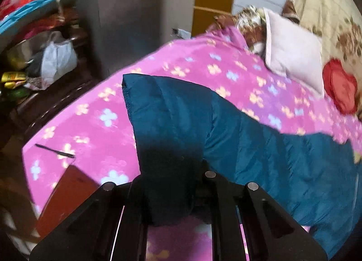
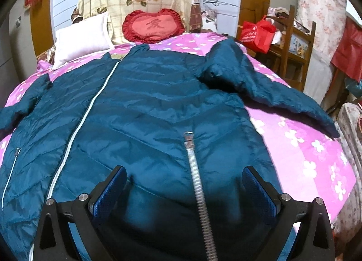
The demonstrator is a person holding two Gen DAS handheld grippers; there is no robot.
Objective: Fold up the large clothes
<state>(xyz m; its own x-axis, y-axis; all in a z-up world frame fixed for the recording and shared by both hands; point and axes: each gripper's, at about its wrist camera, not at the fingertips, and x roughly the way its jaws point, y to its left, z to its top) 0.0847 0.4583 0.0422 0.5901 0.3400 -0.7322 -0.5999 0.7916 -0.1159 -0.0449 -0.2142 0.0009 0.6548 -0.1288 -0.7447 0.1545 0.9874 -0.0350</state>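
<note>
A large teal quilted jacket (image 2: pixel 158 102) lies front up on a bed with a pink flowered cover (image 2: pixel 305 148). Its white front zipper (image 2: pixel 74 130) is closed and its right sleeve (image 2: pixel 271 89) stretches out to the side. In the left wrist view my left gripper (image 1: pixel 172 193) is shut on the jacket's left sleeve (image 1: pixel 172 114) and holds the cuff end raised above the cover. In the right wrist view my right gripper (image 2: pixel 183 184) is open just above the jacket's lower front, with a silver pocket zipper (image 2: pixel 196 182) between the blue pads (image 2: pixel 113 188).
A white pillow (image 2: pixel 83 37) and a red heart cushion (image 2: pixel 153 24) lie at the bed's head. A red-brown flat object (image 1: pixel 67 195) and a dark pen (image 1: pixel 54 150) lie on the cover near the left gripper. A cluttered dark shelf (image 1: pixel 45 62) stands left; a wooden chair with a red bag (image 2: pixel 258 32) stands right.
</note>
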